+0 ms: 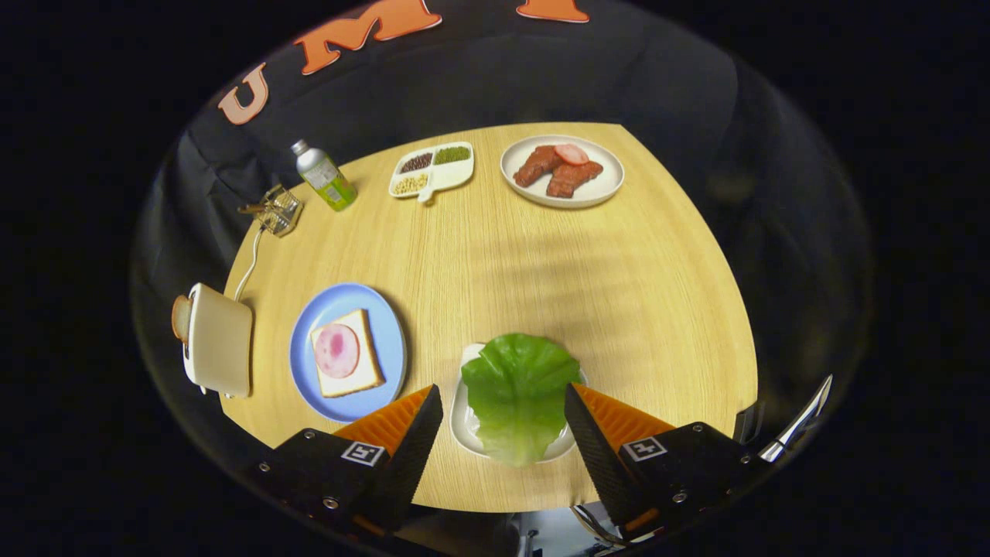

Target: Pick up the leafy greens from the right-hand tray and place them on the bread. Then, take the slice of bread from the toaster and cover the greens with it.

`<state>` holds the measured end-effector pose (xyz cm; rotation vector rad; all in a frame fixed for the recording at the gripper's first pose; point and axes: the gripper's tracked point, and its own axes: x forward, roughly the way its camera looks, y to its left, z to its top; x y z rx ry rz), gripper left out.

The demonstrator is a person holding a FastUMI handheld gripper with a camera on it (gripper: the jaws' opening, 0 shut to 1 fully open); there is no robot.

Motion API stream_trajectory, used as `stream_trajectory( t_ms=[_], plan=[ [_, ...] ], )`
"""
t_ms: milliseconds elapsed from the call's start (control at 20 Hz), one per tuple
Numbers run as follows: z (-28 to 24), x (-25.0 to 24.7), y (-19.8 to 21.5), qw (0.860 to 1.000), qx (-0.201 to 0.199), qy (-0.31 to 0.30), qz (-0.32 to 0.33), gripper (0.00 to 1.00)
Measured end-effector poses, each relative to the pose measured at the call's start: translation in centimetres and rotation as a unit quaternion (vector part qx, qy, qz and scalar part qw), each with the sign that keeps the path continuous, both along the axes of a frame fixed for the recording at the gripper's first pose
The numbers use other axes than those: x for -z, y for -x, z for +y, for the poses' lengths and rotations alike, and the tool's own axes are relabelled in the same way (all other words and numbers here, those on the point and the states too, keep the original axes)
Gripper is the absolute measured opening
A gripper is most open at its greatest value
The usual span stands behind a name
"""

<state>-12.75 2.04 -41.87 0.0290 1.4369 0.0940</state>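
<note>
Pale wood-grain tabletop [541,271] fills my feed, black cloth walling it behind. I see my claw [503,406] spread wide, gripping nothing, its fingers flanking the crinkled green lettuce leaf [520,391] that lies on a small white tray [462,422] at the near edge. Toward the left edge, a slice of white bread topped with a round pink ham slice [346,353] sits on a light blue round plate [309,363]. Right at that left edge stands a cream-coloured toaster [220,340] with a toast slice [181,317] poking out
</note>
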Motion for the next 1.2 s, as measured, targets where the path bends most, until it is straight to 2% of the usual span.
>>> stream_trajectory(
  t_ms=[500, 800, 850, 1000, 1100, 1150, 1200],
  plan=[
    [-1.2, 7.2, 2.2, 0.995, -0.011, 0.027, 0.096, 0.94],
    [-2.1, 8.5, 2.3, 0.992, -0.011, 0.053, 0.116, 0.86],
    [-2.1, 8.5, 2.4, 0.991, -0.011, 0.057, 0.121, 0.79],
    [-1.9, 8.5, 2.3, 0.99, -0.011, 0.057, 0.126, 0.69],
    [-2.0, 8.3, 2.3, 0.99, 0.008, 0.06, 0.13, 0.52],
    [-2.1, 8.4, 2.2, 0.989, 0.021, 0.06, 0.131, 0.36],
    [-2.2, 8.5, 2.1, 0.989, 0.028, 0.059, 0.134, 0.27]
  ],
)
